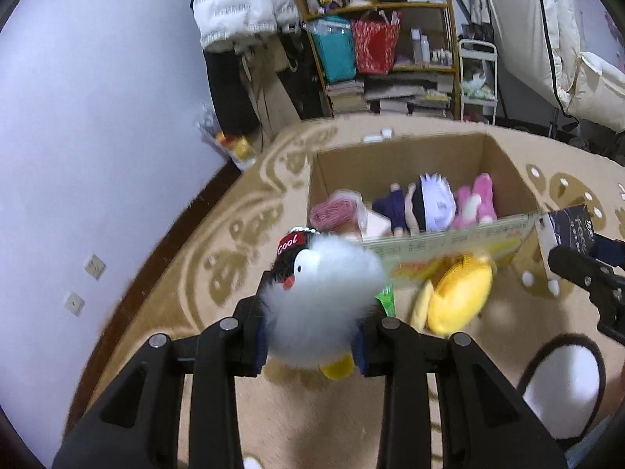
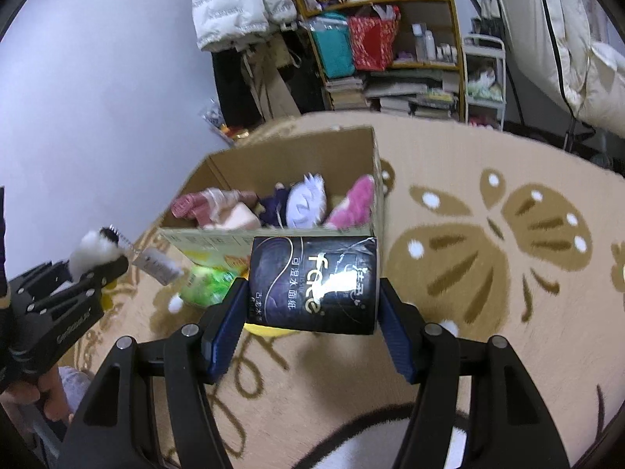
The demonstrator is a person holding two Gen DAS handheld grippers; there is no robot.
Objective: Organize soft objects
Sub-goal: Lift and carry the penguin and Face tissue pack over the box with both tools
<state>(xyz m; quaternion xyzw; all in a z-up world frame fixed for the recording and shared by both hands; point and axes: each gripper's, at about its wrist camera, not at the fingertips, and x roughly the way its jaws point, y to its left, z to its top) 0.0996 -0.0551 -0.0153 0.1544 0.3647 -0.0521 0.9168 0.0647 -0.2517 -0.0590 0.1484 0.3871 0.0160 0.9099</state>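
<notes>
Both grippers carry loads: left gripper point(image 1: 312, 336) pinches a fluffy white penguin plush point(image 1: 320, 297), right gripper point(image 2: 312, 328) clamps a dark tissue pack point(image 2: 314, 283). Next, probably, each needs lifting over the open cardboard box point(image 1: 410, 152) and releasing.

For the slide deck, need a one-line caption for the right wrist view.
Right gripper holds a dark tissue pack in front of a cardboard box of soft toys on a patterned rug.
</notes>
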